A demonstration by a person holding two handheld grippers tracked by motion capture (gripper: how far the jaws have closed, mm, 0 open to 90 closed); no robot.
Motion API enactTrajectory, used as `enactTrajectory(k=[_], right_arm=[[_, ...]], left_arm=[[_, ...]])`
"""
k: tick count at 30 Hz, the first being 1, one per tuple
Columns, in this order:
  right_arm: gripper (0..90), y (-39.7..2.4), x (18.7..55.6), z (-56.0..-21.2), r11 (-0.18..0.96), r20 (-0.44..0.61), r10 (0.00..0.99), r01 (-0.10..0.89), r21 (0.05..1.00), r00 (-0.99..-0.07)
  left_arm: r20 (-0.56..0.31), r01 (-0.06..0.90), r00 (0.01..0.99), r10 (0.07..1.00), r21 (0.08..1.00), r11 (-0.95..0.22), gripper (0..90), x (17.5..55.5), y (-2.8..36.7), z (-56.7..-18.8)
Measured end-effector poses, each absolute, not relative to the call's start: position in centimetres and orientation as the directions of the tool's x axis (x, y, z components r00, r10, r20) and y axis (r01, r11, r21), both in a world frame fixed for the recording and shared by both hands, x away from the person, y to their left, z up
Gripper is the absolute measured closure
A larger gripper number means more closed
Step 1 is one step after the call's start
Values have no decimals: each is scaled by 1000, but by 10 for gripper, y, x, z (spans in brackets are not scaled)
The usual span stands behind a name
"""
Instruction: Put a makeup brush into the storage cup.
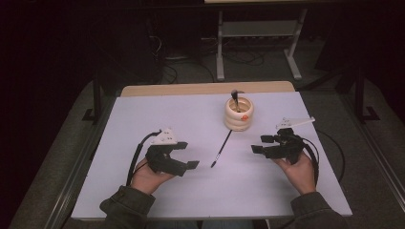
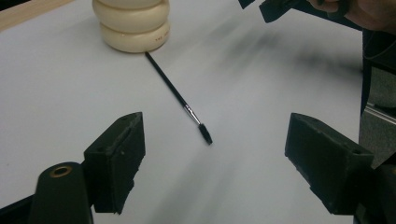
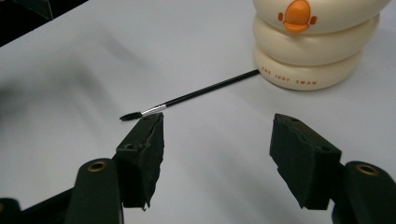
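Observation:
A thin black brush (image 1: 221, 149) lies flat on the white table (image 1: 143, 119), its handle end touching the foot of a cream ringed holder (image 1: 239, 114). The brush (image 2: 180, 98) has its bristle tip toward me. A dark brush head sticks out of the holder's top. My left gripper (image 1: 187, 154) hovers left of the brush, open and empty. In its own view the left gripper (image 2: 215, 154) frames the bristle tip. My right gripper (image 1: 261, 143) is open to the brush's right. In the right gripper view, the brush (image 3: 187, 98) and holder (image 3: 308, 44) lie beyond that gripper (image 3: 217, 149).
The holder bears an orange duck-bill mark (image 3: 297, 14). Cables trail from both grippers over the table. A wooden strip (image 1: 205, 88) edges the table's far side. Beyond it stands a metal frame (image 1: 258, 38) on a dark floor.

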State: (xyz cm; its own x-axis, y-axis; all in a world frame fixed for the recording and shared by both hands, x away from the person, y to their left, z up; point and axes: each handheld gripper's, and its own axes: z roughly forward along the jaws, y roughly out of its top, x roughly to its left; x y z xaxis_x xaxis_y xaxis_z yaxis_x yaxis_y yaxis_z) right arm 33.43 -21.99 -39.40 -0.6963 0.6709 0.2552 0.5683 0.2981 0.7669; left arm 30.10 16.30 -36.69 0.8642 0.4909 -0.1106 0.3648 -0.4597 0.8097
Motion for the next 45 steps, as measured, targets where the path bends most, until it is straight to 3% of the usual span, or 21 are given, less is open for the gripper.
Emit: enactTrajectory(k=[21, 34, 45], right_arm=[[351, -217, 331, -394, 323, 213, 697, 564, 760, -685], [342, -218, 329, -393, 320, 208, 702, 562, 763, -682], [344, -218, 330, -393, 323, 201, 701, 556, 766, -685]], left_arm=[[-110, 384, 869, 483, 765, -517, 191, 339, 104, -370], [-160, 473, 816, 555, 736, -484, 317, 366, 85, -384], [-149, 520, 787, 599, 683, -513, 404, 381, 71, -403]])
